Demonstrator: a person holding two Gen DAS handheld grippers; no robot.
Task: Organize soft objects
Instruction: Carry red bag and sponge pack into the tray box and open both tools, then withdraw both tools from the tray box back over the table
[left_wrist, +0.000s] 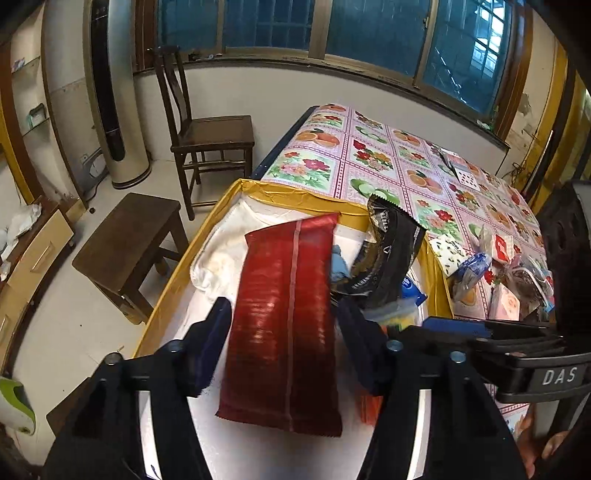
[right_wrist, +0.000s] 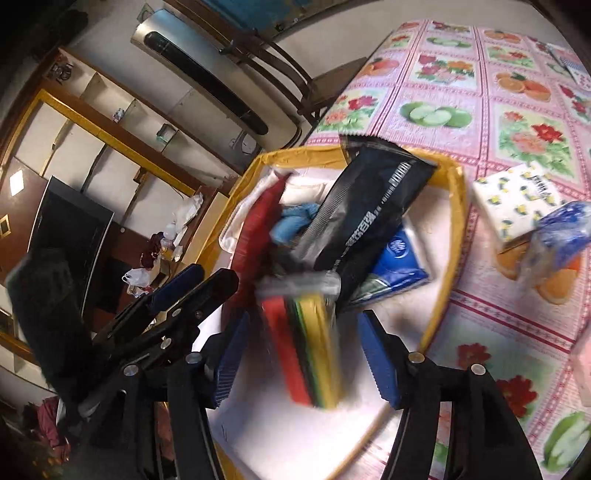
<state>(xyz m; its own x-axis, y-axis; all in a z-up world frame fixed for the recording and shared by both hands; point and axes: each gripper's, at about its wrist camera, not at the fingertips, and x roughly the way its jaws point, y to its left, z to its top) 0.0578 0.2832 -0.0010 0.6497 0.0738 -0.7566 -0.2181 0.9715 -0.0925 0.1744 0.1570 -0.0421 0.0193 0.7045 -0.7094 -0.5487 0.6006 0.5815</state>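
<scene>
A yellow-rimmed box (left_wrist: 303, 195) (right_wrist: 456, 221) sits at the table's near corner. Inside it are a white towel (left_wrist: 221, 251), a blue glove (right_wrist: 295, 221), a black packet (left_wrist: 388, 258) (right_wrist: 369, 206) leaning on the rim, and a blue wipes pack (right_wrist: 400, 258). A long red packet (left_wrist: 284, 314) (right_wrist: 258, 221) lies tilted between the spread fingers of my left gripper (left_wrist: 284, 328), with a gap on each side. My right gripper (right_wrist: 304, 321) is open above the box. A blurred bagged stack of red, green and yellow cloths (right_wrist: 310, 343) lies between its fingers without touching them.
On the flowered tablecloth (left_wrist: 369, 155), right of the box, are a lemon-print tissue pack (right_wrist: 517, 199), a blue plastic bag (right_wrist: 561, 232) and several small packets (left_wrist: 509, 288). A wooden chair (left_wrist: 207, 136) and a stool (left_wrist: 129, 251) stand on the floor to the left.
</scene>
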